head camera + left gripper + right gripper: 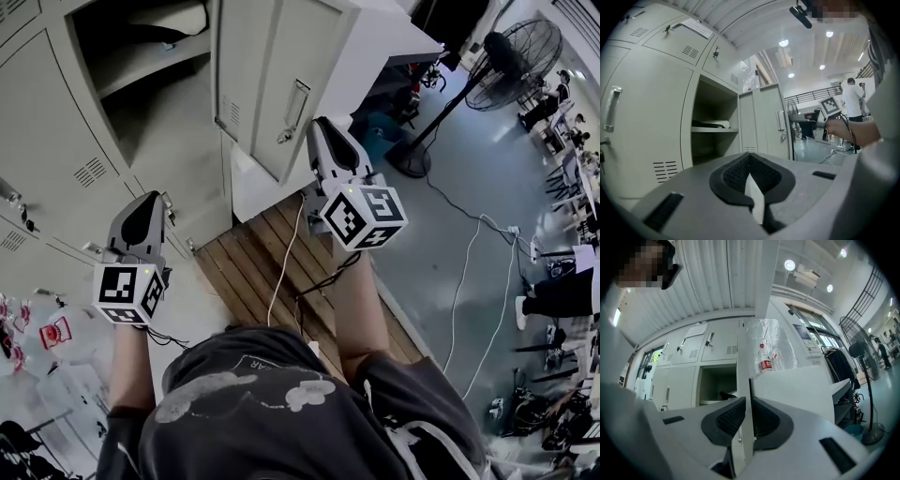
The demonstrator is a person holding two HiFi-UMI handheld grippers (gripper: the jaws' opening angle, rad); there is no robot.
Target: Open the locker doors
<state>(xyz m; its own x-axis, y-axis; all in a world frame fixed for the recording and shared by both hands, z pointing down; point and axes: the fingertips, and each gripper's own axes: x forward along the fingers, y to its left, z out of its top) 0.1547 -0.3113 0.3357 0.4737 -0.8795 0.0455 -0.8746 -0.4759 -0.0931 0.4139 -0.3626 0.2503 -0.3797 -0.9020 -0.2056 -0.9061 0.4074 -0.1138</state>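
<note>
A bank of pale grey lockers [56,141] fills the left of the head view. One compartment [715,126] stands open, with a shelf inside and something lying on it. Its door [272,84] is swung out toward me, handle [295,105] on its face. My right gripper [319,127] is shut on that door's free edge [745,380], which runs upright between the two pads. My left gripper [155,202] hovers in front of the closed lower lockers, level, shut and holding nothing; in its own view the left gripper [750,157] faces the open compartment.
A wooden pallet [272,262] lies on the floor below the open door, with cables across it. A standing fan [511,56] and more cables [469,272] are to the right. A white cabinet [797,390] stands just behind the door. A person [853,101] is far off.
</note>
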